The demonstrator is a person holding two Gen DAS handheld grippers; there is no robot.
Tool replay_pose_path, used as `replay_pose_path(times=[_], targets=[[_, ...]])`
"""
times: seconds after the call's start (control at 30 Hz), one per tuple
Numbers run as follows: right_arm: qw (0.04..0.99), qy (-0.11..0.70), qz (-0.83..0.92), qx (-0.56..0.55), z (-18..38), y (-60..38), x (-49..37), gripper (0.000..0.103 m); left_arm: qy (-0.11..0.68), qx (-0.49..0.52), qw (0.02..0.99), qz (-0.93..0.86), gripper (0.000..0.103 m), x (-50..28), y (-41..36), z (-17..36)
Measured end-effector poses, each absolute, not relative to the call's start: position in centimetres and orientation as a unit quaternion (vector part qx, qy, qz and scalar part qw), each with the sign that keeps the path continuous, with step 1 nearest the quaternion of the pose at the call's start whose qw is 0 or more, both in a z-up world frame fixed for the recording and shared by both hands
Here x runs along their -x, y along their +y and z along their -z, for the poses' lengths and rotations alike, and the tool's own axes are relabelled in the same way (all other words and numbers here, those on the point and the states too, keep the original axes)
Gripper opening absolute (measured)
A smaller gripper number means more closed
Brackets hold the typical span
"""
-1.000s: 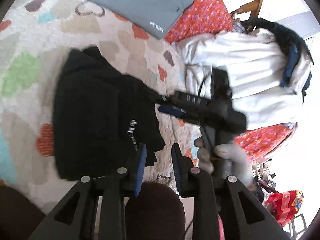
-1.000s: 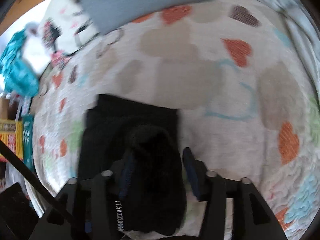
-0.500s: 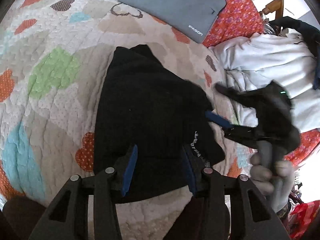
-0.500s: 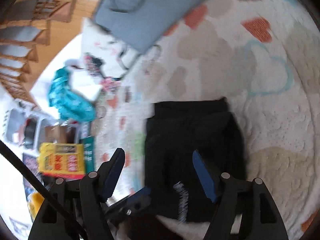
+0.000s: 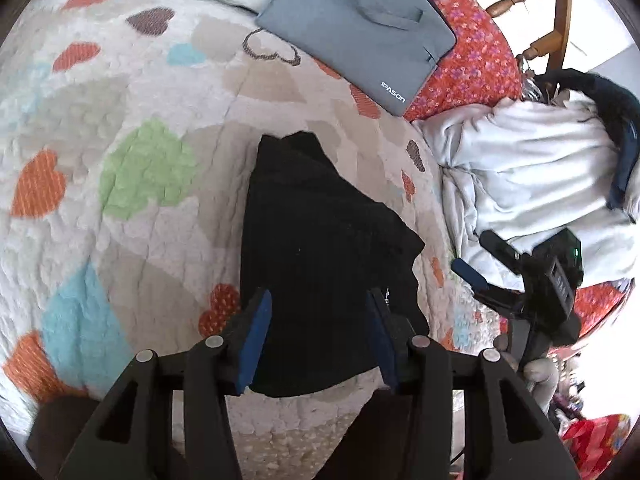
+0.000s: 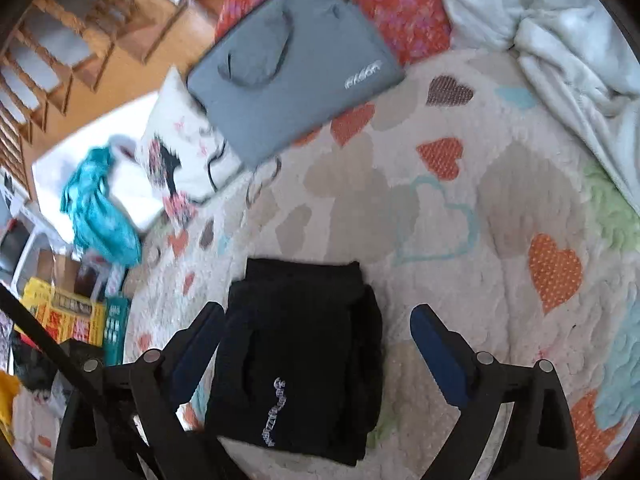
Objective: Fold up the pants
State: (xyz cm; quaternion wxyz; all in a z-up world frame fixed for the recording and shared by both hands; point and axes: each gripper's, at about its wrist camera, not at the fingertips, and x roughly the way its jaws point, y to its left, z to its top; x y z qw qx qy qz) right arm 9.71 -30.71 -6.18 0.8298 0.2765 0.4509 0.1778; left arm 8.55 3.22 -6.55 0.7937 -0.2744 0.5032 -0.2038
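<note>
The black pants (image 5: 320, 248) lie folded in a compact bundle on the heart-patterned quilt (image 5: 120, 120); white lettering shows on the near fold in the right wrist view (image 6: 276, 412). My left gripper (image 5: 316, 336) is open and empty, hovering over the bundle's near edge. My right gripper (image 6: 316, 340) is open and empty above the pants (image 6: 300, 352); it also shows at the right of the left wrist view (image 5: 484, 260), apart from the bundle.
A grey laptop sleeve (image 5: 360, 28) lies at the far side on a red floral cover (image 5: 480, 60). A white jacket (image 5: 540, 176) is heaped at the right. A patterned pillow (image 6: 180, 160) and teal cloth (image 6: 96, 208) lie at the quilt's left edge.
My right gripper let go of the pants' fold, opened wide and drew back. My left gripper opened and moved over the bundle. The pants now lie flat and folded.
</note>
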Motion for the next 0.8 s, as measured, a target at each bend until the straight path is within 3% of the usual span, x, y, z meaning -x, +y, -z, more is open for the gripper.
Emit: replay_pose_path(times=[0.1, 0.17, 0.27, 0.47, 0.57, 0.6, 0.63, 0.67, 0.77, 0.8], targets=[[0.801, 0.482, -0.227, -0.273, 6.0, -27.4, -12.3, 0.084, 0.489, 0.281, 0.796, 0.222, 0.044, -7.9, 2.0, 7.0], [0.777, 0.496, -0.269, -0.279, 5.9, -24.7, -13.8, 0.082, 0.490, 0.282, 0.791, 0.235, 0.035, -7.8, 1.3, 7.4], [0.717, 0.530, -0.341, -0.299, 6.5, -19.6, -16.8, 0.082, 0.514, 0.265, 0.785, 0.225, 0.034, -7.8, 0.0, 9.3], [0.658, 0.625, -0.306, -0.287, 13.0, -12.3, -23.6, 0.081, 0.500, 0.281, 0.786, 0.231, 0.033, -7.5, 0.4, 10.3], [0.686, 0.633, -0.260, -0.245, 14.6, -11.3, -27.0, 0.068, 0.493, 0.275, 0.790, 0.238, 0.031, -7.6, 0.7, 10.7], [0.711, 0.617, -0.243, -0.232, 14.0, -11.5, -27.8, 0.054, 0.493, 0.277, 0.788, 0.243, 0.030, -7.6, 0.7, 10.9], [0.749, 0.603, -0.202, -0.187, 13.3, -11.7, -28.5, 0.053, 0.492, 0.279, 0.788, 0.245, 0.030, -7.6, 0.8, 10.9], [0.783, 0.591, -0.144, -0.127, 12.5, -11.9, -29.4, 0.053, 0.489, 0.277, 0.789, 0.248, 0.031, -7.6, 0.8, 11.0], [0.791, 0.573, -0.151, -0.153, 10.2, -13.3, -29.4, 0.058, 0.489, 0.275, 0.785, 0.265, 0.031, -7.6, 1.0, 10.8], [0.792, 0.564, -0.168, -0.166, 9.2, -13.9, -28.7, 0.065, 0.492, 0.279, 0.779, 0.270, 0.030, -7.6, 1.3, 10.6]])
